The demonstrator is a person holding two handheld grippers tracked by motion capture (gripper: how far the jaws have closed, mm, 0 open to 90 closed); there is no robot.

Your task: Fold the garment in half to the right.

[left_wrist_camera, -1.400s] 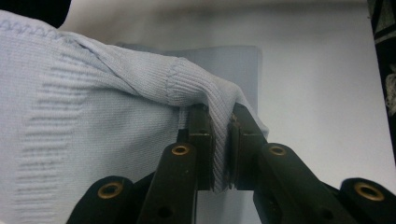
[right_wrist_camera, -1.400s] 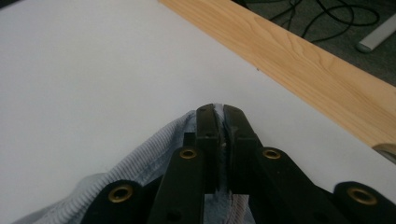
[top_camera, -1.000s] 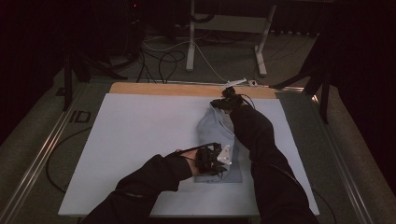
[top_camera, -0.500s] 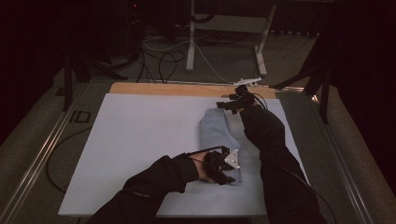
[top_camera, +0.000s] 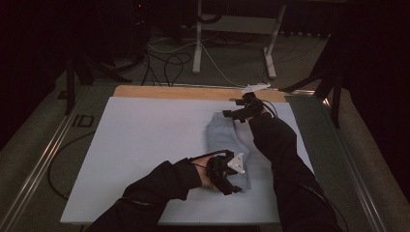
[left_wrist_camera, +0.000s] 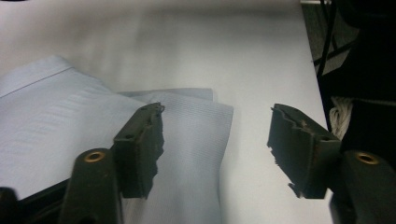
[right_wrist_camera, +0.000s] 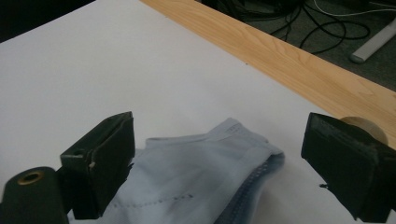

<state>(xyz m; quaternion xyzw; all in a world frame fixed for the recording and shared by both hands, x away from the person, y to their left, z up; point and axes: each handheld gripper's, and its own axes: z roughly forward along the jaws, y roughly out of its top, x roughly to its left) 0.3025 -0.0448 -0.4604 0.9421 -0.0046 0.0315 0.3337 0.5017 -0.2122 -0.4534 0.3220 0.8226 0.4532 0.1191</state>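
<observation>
**Both grippers open over a folded blue garment**

On the right half of the white table cover [top_camera: 145, 145], a light blue folded garment [top_camera: 227, 140] lies flat, running from near the far wooden edge [top_camera: 169, 92] toward the person's side. It rests on the cover alone, with bare white surface all around it.

The left gripper [top_camera: 232, 186] sits at the near end of the garment, the person's dark-sleeved forearm coming in from the bottom. In the left gripper view its two black jaws stand apart, and they have just been opening. One jaw hangs over the layered corner of the cloth [left_wrist_camera: 187, 140], the other over bare cover; nothing is pinched between them.

The right gripper [top_camera: 231, 113] hovers at the far end of the garment, close to the wooden strip. In the right gripper view its jaws are spread wide, having just opened, and the stitched, seamed end of the cloth [right_wrist_camera: 210, 172] lies below and between them, free of both pads. A round tan disc [right_wrist_camera: 369, 128] sits on the wood behind the one jaw.
</observation>
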